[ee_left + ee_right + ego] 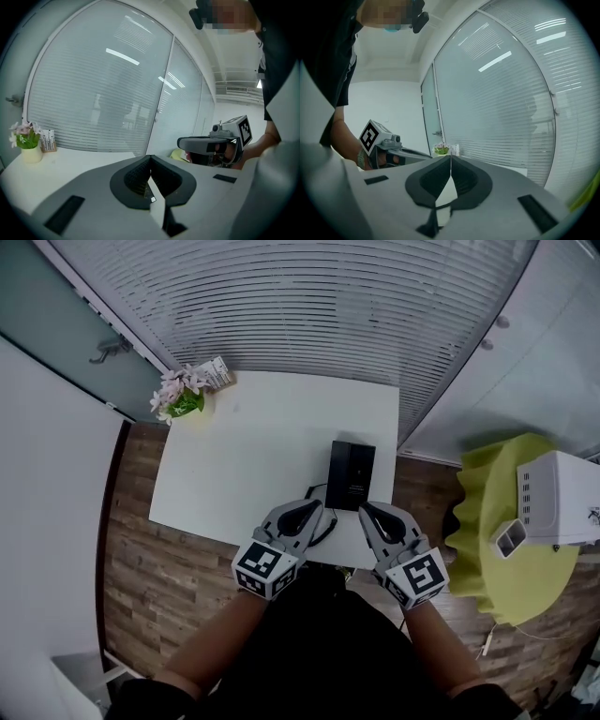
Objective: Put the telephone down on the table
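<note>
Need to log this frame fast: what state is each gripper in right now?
Left gripper: closed, holding nothing.
Right gripper: closed, holding nothing.

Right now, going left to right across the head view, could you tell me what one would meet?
Pink flowers in a pale pot → grey left gripper → black rectangular telephone → white boxy appliance on the yellow-green cloth.

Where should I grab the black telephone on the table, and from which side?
Probably grip the telephone across its long sides, from the near edge: it lies flat, long axis pointing away from you, and the right hand-held gripper sits just before it.
</note>
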Tool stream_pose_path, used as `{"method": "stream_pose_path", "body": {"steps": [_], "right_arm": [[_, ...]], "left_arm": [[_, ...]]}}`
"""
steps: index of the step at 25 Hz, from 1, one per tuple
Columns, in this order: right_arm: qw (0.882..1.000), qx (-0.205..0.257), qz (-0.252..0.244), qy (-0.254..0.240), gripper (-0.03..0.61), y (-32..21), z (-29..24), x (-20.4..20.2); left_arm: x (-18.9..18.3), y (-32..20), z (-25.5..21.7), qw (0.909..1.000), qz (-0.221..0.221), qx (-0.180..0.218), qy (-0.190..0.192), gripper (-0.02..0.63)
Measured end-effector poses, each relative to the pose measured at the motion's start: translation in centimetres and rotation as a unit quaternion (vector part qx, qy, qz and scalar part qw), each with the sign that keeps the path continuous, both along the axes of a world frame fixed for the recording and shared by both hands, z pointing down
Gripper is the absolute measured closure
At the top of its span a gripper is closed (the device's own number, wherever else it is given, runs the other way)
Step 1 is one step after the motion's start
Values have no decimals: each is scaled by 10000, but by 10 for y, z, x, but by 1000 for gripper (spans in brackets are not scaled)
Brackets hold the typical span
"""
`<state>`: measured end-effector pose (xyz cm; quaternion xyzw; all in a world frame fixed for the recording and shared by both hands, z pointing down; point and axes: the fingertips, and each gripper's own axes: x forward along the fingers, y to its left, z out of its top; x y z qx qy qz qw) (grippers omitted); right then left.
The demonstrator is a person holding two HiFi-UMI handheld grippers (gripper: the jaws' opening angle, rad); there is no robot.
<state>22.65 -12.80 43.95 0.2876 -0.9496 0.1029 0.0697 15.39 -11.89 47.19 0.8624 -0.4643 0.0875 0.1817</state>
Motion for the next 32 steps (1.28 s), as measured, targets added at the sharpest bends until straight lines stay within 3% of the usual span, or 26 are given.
{"method": "stream_pose_path", "body": {"steps": [4, 11, 22, 32], "right_arm": [[9998, -134, 100, 52, 555, -9, 16, -2], [9993, -281, 192, 138, 555, -28, 42, -11], [9977, -531, 288, 317, 555, -46, 76, -20], [9952, -785, 346, 463, 555, -54, 101, -22]], "left_arm": [[-2, -12, 17, 9999, 52, -112, 19, 604], [-6, -39, 59, 9971, 121, -678, 327, 603], [-11, -68, 120, 9910, 387, -1210, 419, 601], [-5, -90, 178, 9740, 392, -2091, 776, 482]]}}
